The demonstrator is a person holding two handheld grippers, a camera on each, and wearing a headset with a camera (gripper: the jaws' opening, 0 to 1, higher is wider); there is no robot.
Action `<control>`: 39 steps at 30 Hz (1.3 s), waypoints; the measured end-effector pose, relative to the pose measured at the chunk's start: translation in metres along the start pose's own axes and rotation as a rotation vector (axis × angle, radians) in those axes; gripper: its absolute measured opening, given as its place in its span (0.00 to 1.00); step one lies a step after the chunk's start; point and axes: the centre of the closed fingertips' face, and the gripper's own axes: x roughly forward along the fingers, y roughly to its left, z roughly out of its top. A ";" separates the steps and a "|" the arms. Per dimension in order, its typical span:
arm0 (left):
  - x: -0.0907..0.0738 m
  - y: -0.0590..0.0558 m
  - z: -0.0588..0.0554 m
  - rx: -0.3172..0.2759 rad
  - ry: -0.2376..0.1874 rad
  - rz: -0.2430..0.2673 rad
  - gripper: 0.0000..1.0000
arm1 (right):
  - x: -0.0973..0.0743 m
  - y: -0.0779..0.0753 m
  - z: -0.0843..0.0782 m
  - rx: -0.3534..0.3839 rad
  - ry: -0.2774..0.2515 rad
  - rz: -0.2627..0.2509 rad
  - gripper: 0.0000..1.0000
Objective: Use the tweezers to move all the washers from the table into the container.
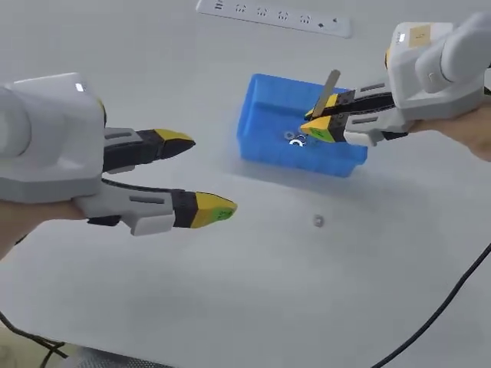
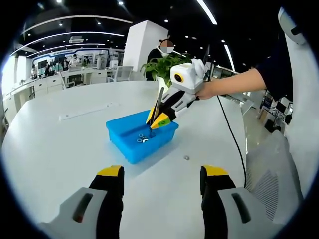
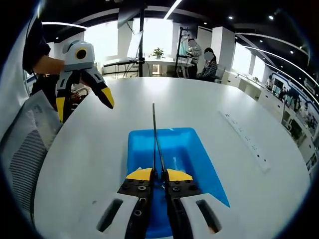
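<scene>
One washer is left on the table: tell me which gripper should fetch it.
Probably right. The right gripper is shut on the tweezers, above the container, and the washer lies on the table close by. The left gripper is open and empty.

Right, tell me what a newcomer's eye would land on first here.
The bright blue container sits mid-table, with the right gripper shut on the tweezers right over it. The left gripper hangs open to the near left, holding nothing. One washer lies on the white table in front of the container.
</scene>
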 end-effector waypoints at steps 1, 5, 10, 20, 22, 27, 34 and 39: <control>0.000 0.000 0.000 0.000 -0.001 0.000 0.67 | 0.000 0.000 0.000 0.002 0.001 -0.001 0.09; 0.004 0.000 0.006 -0.002 -0.015 -0.005 0.67 | 0.000 -0.003 -0.001 -0.003 0.014 -0.010 0.09; 0.014 0.012 0.031 0.047 -0.028 -0.018 0.68 | -0.001 -0.004 0.000 -0.009 0.020 -0.015 0.09; 0.033 0.027 0.085 0.112 -0.116 -0.055 0.68 | -0.006 0.005 0.005 -0.016 0.030 -0.005 0.09; 0.035 0.018 0.100 0.094 -0.179 -0.107 0.75 | -0.007 0.006 0.007 -0.016 0.025 -0.005 0.09; 0.042 0.020 0.105 0.172 -0.137 -0.099 0.69 | -0.009 0.010 0.014 -0.022 0.016 0.002 0.09; 0.057 0.018 0.111 0.174 -0.152 -0.132 0.54 | -0.009 0.015 0.021 -0.031 0.005 0.009 0.09; 0.074 0.014 0.108 0.164 -0.133 -0.177 0.46 | -0.008 0.019 0.025 -0.039 0.004 0.019 0.09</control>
